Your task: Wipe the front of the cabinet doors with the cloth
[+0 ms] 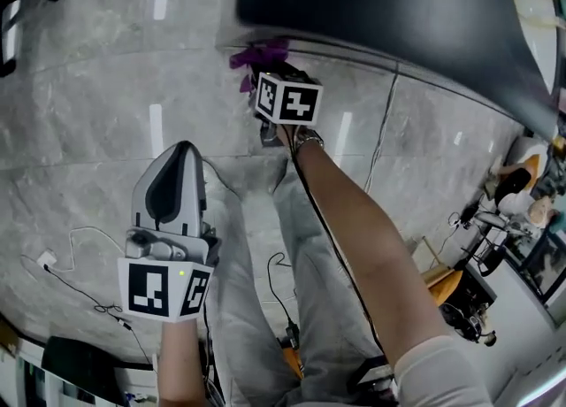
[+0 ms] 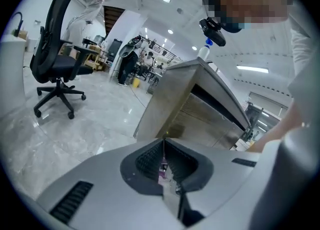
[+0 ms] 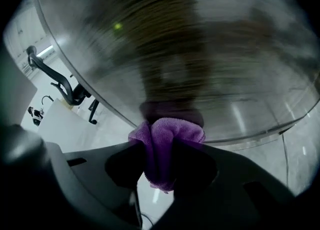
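Cloth (image 3: pixel 170 130), purple, gripped in my right tool (image 3: pixel 161 154) against the cabinet door (image 3: pixel 210 49), upper centre of head view; my left tool (image 2: pixel 162 149) clenched, empty, lower left.

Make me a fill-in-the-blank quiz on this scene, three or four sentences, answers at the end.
The right hand-held gripper is shut on a ___ cloth.
That cloth is held at the front of the ___.
The left hand-held gripper holds ___ between its shut jaws.
An office ___ stands on the floor in the left gripper view.
Answers: purple; cabinet; nothing; chair.
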Motion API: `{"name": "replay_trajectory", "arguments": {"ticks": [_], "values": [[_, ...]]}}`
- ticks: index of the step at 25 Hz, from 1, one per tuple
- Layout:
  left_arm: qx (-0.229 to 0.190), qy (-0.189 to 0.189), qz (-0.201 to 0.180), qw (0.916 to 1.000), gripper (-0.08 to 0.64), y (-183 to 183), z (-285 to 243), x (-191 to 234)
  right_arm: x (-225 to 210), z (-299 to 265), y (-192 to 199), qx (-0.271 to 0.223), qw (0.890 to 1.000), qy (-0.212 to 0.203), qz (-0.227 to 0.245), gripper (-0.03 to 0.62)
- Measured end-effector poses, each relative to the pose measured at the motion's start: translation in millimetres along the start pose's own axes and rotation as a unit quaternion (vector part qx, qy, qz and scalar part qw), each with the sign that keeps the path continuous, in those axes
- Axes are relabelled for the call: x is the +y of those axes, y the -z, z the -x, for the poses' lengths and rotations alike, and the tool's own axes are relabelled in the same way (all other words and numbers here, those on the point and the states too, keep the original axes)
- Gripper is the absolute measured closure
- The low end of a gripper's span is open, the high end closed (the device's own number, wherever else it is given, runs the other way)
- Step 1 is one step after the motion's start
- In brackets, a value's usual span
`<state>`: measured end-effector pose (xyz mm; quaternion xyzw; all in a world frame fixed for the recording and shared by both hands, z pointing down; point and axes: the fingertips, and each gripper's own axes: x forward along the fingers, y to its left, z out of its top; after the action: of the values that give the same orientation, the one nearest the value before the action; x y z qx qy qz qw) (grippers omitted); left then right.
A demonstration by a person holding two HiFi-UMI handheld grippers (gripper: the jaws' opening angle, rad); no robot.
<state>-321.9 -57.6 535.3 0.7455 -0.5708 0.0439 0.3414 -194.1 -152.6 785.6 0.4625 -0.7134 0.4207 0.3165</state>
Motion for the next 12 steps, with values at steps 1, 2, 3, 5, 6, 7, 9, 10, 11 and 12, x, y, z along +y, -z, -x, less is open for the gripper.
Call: {"name": "replay_trajectory", "arguments": {"ticks": [1,2,3,5,6,7,9,10,11,12], "values": [[-0.004,-0.003,0.001,1.0,0.543,-4,3,10,14,-4,-2,0.0,1.0,-0.006,0.003,0.453],[-0.008,-0.005,0.001,1.0,0.543,-8,5,19,28,-8,-3,0.0,1.0,-0.012,0.007,0.453],[-0.011,-0.007,0.002,0.9999,0.543,-10,8,29,41,-12,-2,0.001,1.0,-0.019,0.01,0.453],[-0.015,-0.01,0.003,0.9998,0.543,-13,14,40,63,-18,4,0.005,0.999,-0.033,0.017,0.453],[-0.016,-0.011,0.003,0.9998,0.543,-14,15,42,69,-19,7,0.007,0.999,-0.039,0.021,0.453],[-0.018,-0.011,0.002,0.9998,0.543,-14,15,40,72,-19,10,0.008,0.999,-0.043,0.023,0.453],[-0.019,-0.012,0.0,0.9998,0.543,-13,16,33,74,-16,15,0.011,0.998,-0.05,0.025,0.453],[-0.018,-0.013,-0.001,0.9998,0.543,-14,16,31,75,-13,17,0.013,0.998,-0.053,0.024,0.453],[-0.018,-0.014,-0.001,0.9997,0.543,-14,17,28,75,-10,19,0.015,0.998,-0.055,0.024,0.453],[-0.018,-0.015,-0.001,0.9997,0.543,-15,18,25,74,-7,20,0.017,0.998,-0.056,0.024,0.453]]}}
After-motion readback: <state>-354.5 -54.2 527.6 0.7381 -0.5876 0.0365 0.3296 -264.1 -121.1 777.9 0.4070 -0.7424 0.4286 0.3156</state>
